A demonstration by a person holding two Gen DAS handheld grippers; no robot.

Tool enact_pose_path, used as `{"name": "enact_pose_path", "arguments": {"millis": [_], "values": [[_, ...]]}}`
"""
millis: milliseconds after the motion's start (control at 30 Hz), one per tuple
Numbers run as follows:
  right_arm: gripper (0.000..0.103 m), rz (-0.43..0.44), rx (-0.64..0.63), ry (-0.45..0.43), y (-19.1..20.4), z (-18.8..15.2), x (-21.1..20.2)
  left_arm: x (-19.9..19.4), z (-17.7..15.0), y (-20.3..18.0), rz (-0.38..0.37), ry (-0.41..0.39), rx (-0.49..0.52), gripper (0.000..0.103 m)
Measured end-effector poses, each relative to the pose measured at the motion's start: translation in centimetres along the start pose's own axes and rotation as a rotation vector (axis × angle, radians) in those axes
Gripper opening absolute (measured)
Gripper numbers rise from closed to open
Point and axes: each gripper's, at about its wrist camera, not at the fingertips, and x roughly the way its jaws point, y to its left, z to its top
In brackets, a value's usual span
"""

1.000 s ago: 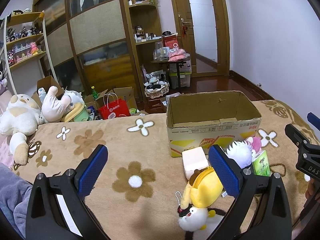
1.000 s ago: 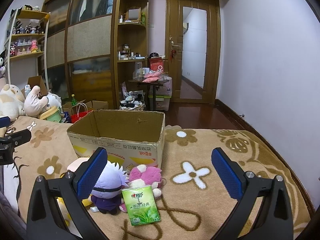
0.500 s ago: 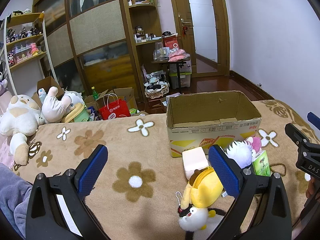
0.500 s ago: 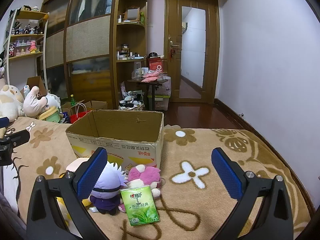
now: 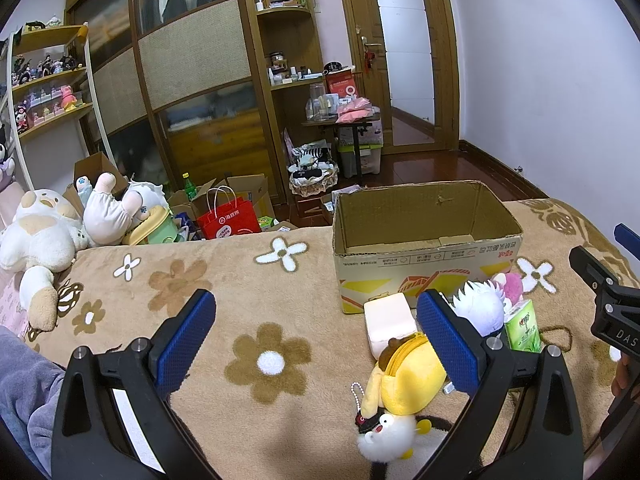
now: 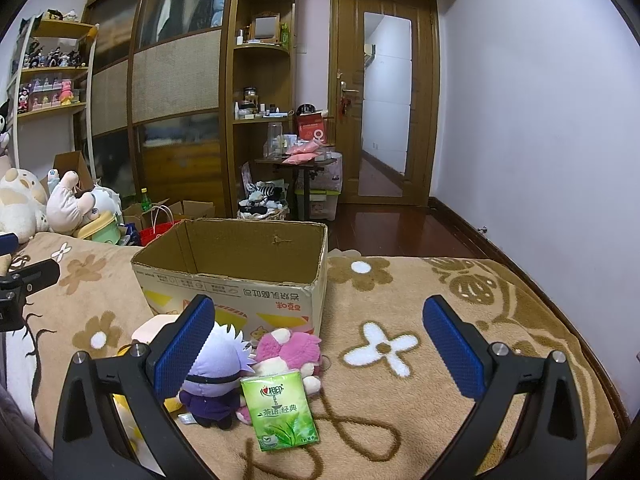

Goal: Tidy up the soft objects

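The flowered blanket (image 6: 420, 280) ran wide and bare to my right, ending at its edge along the wooden floor (image 6: 400, 224). The open cardboard box (image 6: 256, 280) sat on it with bare blanket ahead of my left tongs (image 5: 316, 324). Against the box's near wall clustered the soft things: a yellow plush pouch (image 5: 412, 376), a white-haired doll (image 6: 216, 364), a pink plush (image 6: 288, 352) touching it, a pale block (image 5: 388, 320), and a green tissue pack (image 6: 280, 412) leaning in front. Both my left tongs and my right tongs (image 6: 320, 344) hung spread wide, holding nothing.
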Motion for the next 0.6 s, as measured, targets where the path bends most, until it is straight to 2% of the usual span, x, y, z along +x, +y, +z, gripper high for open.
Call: {"name": "enact_pose_path", "arguments": {"millis": [367, 600], "values": [[0.103, 0.001, 0.001, 0.001, 0.0, 0.0, 0.0, 0.1, -0.1, 0.0, -0.003, 0.008, 0.001, 0.100], [0.103, 0.012, 0.010, 0.039, -0.1, -0.2, 0.8, 1.5, -0.6, -0.5, 0.014, 0.084, 0.018, 0.100]]}}
